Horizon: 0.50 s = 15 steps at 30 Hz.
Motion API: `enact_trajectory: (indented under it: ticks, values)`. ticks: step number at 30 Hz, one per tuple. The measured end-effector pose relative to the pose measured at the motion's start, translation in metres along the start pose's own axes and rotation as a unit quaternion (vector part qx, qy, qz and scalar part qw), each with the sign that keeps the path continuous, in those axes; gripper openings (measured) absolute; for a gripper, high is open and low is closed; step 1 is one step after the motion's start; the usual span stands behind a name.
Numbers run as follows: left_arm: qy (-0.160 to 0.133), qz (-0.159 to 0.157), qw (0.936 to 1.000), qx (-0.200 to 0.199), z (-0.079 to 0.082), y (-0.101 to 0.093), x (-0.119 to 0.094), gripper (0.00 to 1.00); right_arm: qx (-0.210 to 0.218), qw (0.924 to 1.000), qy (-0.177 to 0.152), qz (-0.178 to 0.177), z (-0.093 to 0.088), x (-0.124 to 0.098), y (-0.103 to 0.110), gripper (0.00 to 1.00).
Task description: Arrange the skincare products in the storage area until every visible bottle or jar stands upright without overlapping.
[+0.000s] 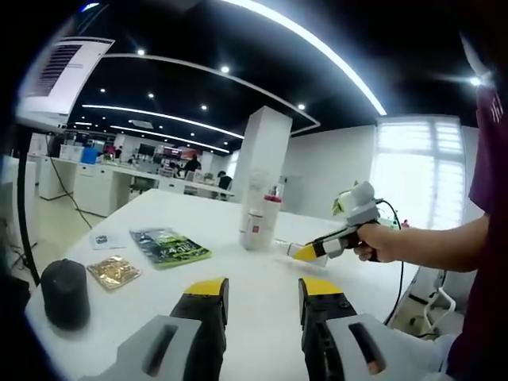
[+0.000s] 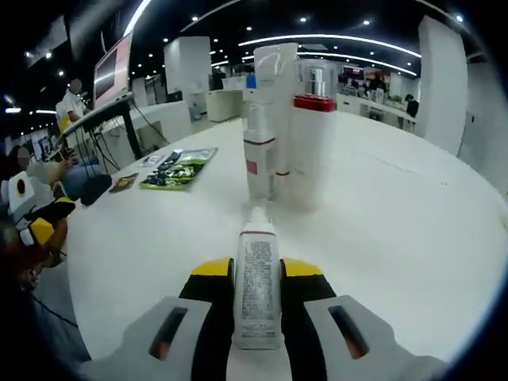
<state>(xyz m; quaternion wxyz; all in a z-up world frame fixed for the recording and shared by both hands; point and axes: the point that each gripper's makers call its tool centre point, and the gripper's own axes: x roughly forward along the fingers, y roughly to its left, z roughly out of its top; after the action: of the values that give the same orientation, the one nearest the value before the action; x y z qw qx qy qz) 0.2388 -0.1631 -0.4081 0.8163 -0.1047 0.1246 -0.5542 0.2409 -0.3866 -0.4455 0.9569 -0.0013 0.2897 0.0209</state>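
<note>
Right gripper (image 2: 255,274) clamped on a white tube (image 2: 256,286), jaws pressed to both its sides; tube lying lengthwise along the jaws, cap end pointing forward, label text facing up. Held low over the white table (image 2: 413,238), probably so the tube can be tipped onto its base once it reaches the group.

Straight ahead of that claw, near but apart from the tube's cap: cluster of upright products. Slim white bottle (image 2: 259,159) with a red band nearest, red-capped bottle (image 2: 312,151) just right of it, tall white tube (image 2: 276,103) behind and between them. Bottles close together, whether touching cannot be told. Bare table to the right of the cluster looks like the likeliest landing spot.

Left gripper (image 1: 262,298) empty, jaws moderately apart with table showing through the gap; hovering back from the work, seemingly on standby to steady the cluster. Ahead of it and slightly right, the right gripper (image 1: 305,252) in a hand (image 1: 377,242), tip just beside the same cluster (image 1: 258,218).

Off to the left of the left claw: green packet (image 1: 168,245), gold sachet (image 1: 114,271), dark cylinder (image 1: 65,292). Not skincare bottles by the look; well apart from the cluster.

Judgement: one tube not yet stood up.
</note>
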Motion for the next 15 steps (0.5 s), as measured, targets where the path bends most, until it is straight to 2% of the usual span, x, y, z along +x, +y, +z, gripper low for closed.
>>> enact_trajectory:
  ticks: [2,5,9,14,15]
  values:
    - [-0.005,0.008,0.9999,-0.002,0.003,0.003,-0.003,0.36,0.03,0.9988,-0.015,0.036,0.008,0.003,0.019,0.2]
    - [-0.006,0.015,0.9999,-0.001,0.003,0.005,-0.005,0.36,0.016,0.9987,-0.016,0.047,0.011,0.006,0.031,0.2]
    - [-0.005,0.024,0.9997,0.005,0.006,0.007,-0.009,0.36,0.024,0.9947,-0.032,0.095,0.021,0.009,0.059,0.2]
    - [-0.014,0.05,0.9986,-0.001,0.015,0.015,-0.019,0.37,0.011,0.9899,-0.036,0.137,0.029,0.016,0.086,0.2]
    - [-0.018,0.057,0.9982,-0.002,0.017,0.017,-0.022,0.37,-0.004,0.9879,-0.034,0.151,0.031,0.017,0.092,0.2]
